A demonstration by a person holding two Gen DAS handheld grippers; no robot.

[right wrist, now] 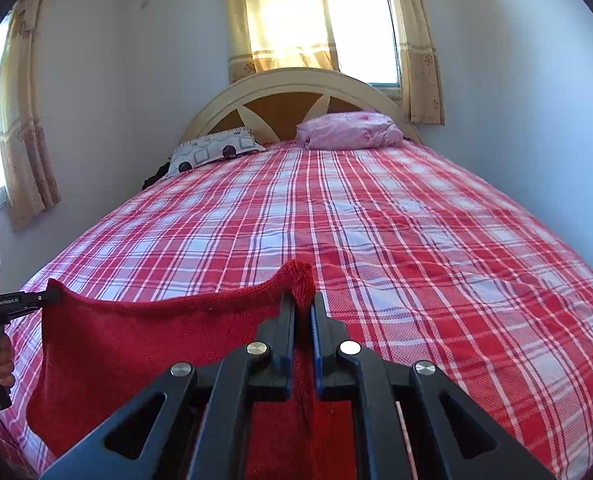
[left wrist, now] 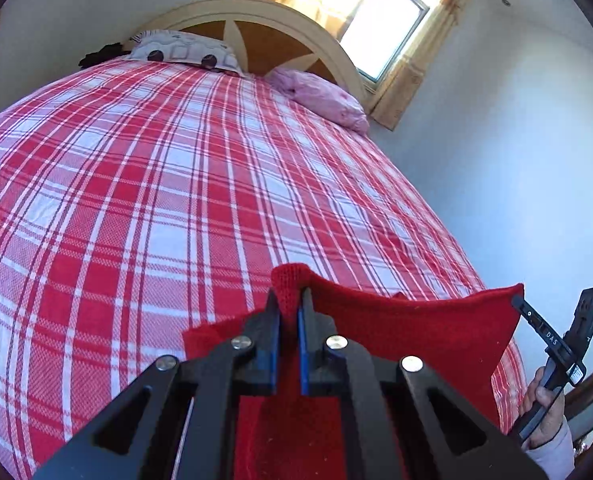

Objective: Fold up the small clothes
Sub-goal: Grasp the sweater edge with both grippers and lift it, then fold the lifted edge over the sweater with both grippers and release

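While each claw pinches one top corner, the red cloth [left wrist: 424, 332] hangs stretched between them, lifted above the near end of the bed [left wrist: 136, 200]. The left gripper [left wrist: 289, 300] is squeezed tight on its corner, with a little bump of red cloth sticking up between the two fingers. The right gripper [right wrist: 304, 304] is squeezed tight on the other corner in the same way. From the left camera, the right claw shows far off at the cloth's other top corner, with a hand [left wrist: 546, 404] holding its handle. The top edge sags a bit in the middle, so the cloth is not pulled fully flat. This looks like the start of a fold: the cloth is picked up and held open, but not laid down yet. Next, I think both claws need to go down together and lay the cloth smooth on the checked sheet, keeping the corners level so it does not bunch up.
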